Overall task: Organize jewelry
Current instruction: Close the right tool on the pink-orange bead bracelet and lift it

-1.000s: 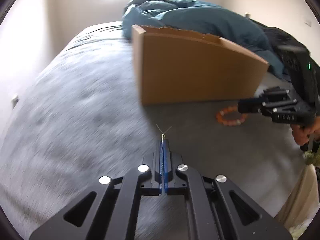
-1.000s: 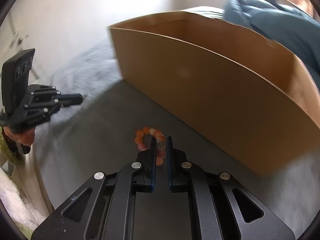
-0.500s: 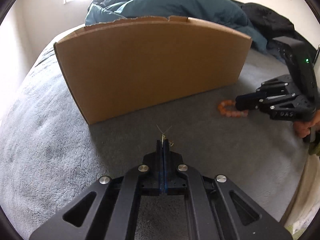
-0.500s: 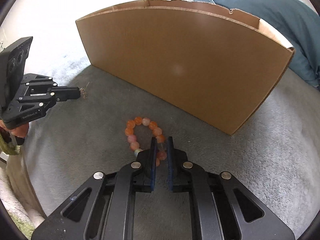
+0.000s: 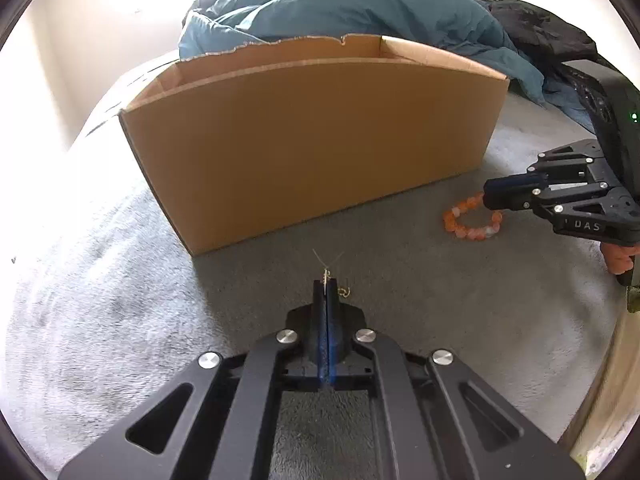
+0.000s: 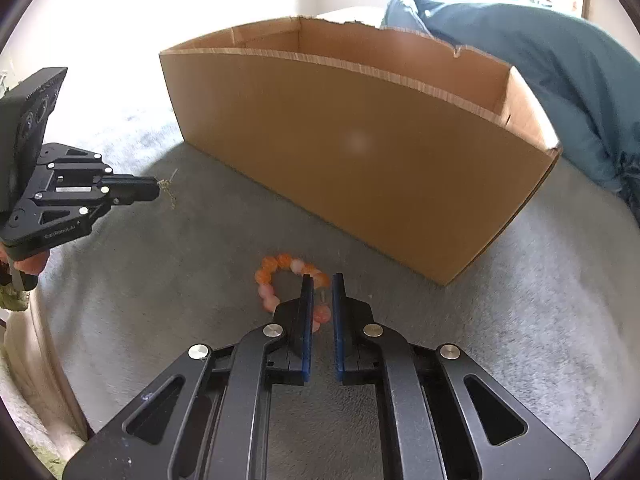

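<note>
An orange and pink bead bracelet [image 6: 272, 270] lies on the grey blanket in front of an open cardboard box [image 6: 360, 160]. My right gripper [image 6: 322, 276] is down over its near side, jaws closing, with beads filling the narrow gap between the pads. In the left wrist view the bracelet [image 5: 460, 228] shows at the right, under the right gripper [image 5: 486, 196], with the box [image 5: 312, 140] straight ahead. My left gripper [image 5: 326, 282] is shut on a thin gold chain [image 5: 343, 291] that pokes out of its tips. From the right wrist it [image 6: 158, 188] hovers left of the box with the chain [image 6: 168, 194] dangling.
A rumpled blue duvet [image 5: 360, 4] lies behind the box, with dark clothing [image 5: 540, 36] to its right. The grey blanket [image 5: 100, 300] spreads around the box. The bed's edge [image 6: 52, 380] runs near my hands. The inside bottom of the box is hidden.
The left gripper has swung with the chain so that the box now sits square ahead of it, its top open to view. The right gripper has stayed on the bracelet.
</note>
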